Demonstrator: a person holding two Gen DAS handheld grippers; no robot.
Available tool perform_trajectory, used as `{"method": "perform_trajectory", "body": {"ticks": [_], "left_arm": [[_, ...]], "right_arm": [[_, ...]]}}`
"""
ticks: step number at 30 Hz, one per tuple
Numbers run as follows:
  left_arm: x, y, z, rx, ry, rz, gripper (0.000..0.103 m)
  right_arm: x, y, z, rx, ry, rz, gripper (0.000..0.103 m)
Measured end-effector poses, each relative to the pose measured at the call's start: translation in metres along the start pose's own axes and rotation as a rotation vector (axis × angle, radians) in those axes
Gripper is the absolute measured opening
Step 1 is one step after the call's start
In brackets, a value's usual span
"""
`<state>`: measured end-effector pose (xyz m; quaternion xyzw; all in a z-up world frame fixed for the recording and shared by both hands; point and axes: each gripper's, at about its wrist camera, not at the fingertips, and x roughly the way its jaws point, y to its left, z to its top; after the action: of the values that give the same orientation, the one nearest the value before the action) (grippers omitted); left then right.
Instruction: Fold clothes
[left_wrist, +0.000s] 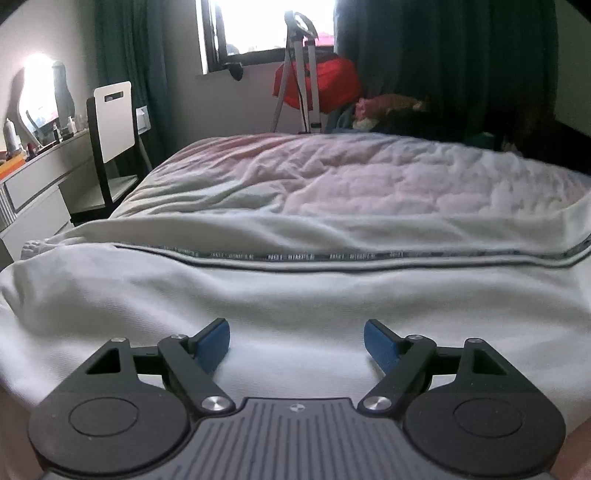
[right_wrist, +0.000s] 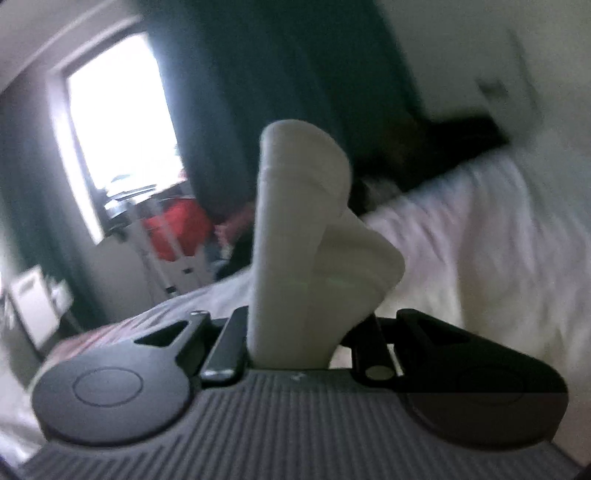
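Note:
A white garment with a dark printed band lies spread across the near part of the bed. My left gripper is open, its blue pads resting low over the white cloth, nothing between them. In the blurred right wrist view my right gripper is shut on a bunched fold of the white garment, which stands up between the fingers above the bed.
The bed's pale quilt stretches beyond. A white chair and a desk stand at left. A tripod, a red bag and dark curtains are by the window.

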<state>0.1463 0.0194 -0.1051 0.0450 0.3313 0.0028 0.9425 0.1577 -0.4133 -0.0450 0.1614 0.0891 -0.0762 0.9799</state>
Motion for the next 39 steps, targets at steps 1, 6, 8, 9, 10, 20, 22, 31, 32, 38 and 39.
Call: {"method": "perform_trajectory", "body": {"ticks": [1, 6, 8, 9, 10, 20, 22, 31, 32, 38, 39], "left_arm": [[-0.003, 0.002, 0.002, -0.005, -0.007, -0.006, 0.082], [-0.022, 0.016, 0.013, -0.058, -0.068, -0.007, 0.082], [-0.027, 0.024, 0.017, -0.089, -0.083, -0.01, 0.082], [-0.028, 0.028, 0.018, -0.107, -0.086, -0.015, 0.082], [-0.029, 0.032, 0.019, -0.128, -0.087, -0.023, 0.082], [-0.024, 0.053, 0.018, -0.239, -0.067, -0.062, 0.082], [-0.023, 0.056, 0.019, -0.257, -0.07, -0.073, 0.082], [-0.025, 0.072, 0.023, -0.336, -0.081, -0.128, 0.082], [-0.024, 0.072, 0.022, -0.337, -0.076, -0.133, 0.082], [-0.031, 0.064, 0.021, -0.309, -0.093, -0.18, 0.082], [-0.033, 0.061, 0.02, -0.3, -0.103, -0.189, 0.082]], "right_arm": [[-0.004, 0.018, 0.0, -0.067, -0.017, 0.023, 0.018], [-0.029, 0.102, -0.024, -0.357, -0.06, 0.149, 0.018], [-0.038, 0.135, -0.043, -0.478, -0.056, 0.194, 0.018], [-0.043, 0.151, -0.055, -0.547, -0.051, 0.22, 0.018], [-0.049, 0.166, -0.07, -0.61, -0.037, 0.254, 0.018], [-0.065, 0.235, -0.192, -0.98, 0.205, 0.372, 0.019], [-0.065, 0.236, -0.181, -0.917, 0.215, 0.371, 0.019], [-0.07, 0.262, -0.192, -0.824, 0.252, 0.395, 0.025], [-0.07, 0.262, -0.192, -0.823, 0.27, 0.4, 0.026], [-0.071, 0.25, -0.165, -0.618, 0.42, 0.547, 0.075], [-0.074, 0.245, -0.158, -0.548, 0.454, 0.575, 0.081]]}}
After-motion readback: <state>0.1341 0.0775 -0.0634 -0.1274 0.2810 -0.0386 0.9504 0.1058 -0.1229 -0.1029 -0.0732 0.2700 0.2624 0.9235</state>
